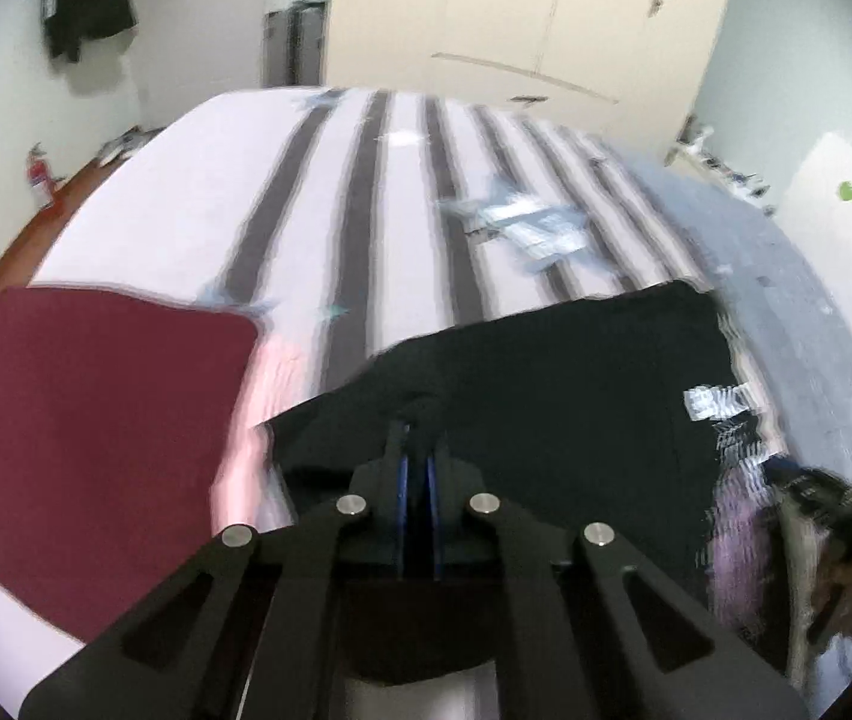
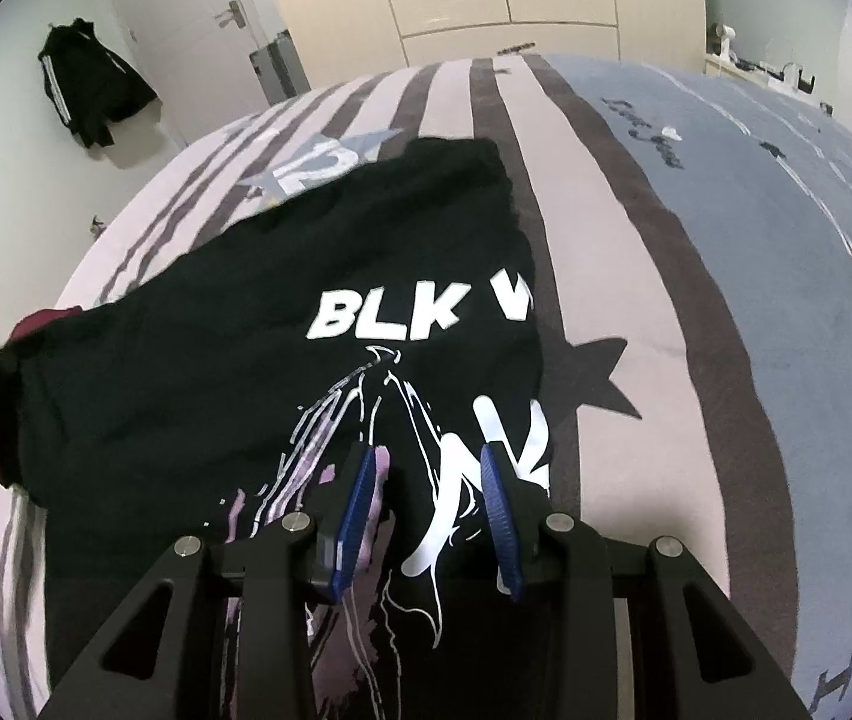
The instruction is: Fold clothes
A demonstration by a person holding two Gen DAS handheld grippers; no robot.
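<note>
Black t-shirt (image 2: 234, 360) lies on the striped bedspread (image 2: 654, 312), print side up: white "BLK" lettering plus a white and lilac graphic, readable only in the right wrist view. Left wrist view is motion-blurred; there the shirt (image 1: 546, 384) is a dark mass with one smeared white patch.

Left gripper (image 1: 417, 450): blue pads nearly together, black fabric bunched at the tips, so it is clamped on the shirt edge. Right wrist view shows that same gripper only as a dark bar at the far left edge, pulling the cloth taut.

Right gripper (image 2: 432, 456): fingers apart, over the printed area, nothing between the blue pads.

Maroon garment (image 1: 84, 420) lies flat left of the shirt in the left view; the right view shows only a sliver of it (image 2: 36, 321) behind the shirt.

Black jacket (image 2: 90, 90) hangs on the wall near a door, in both views.
</note>
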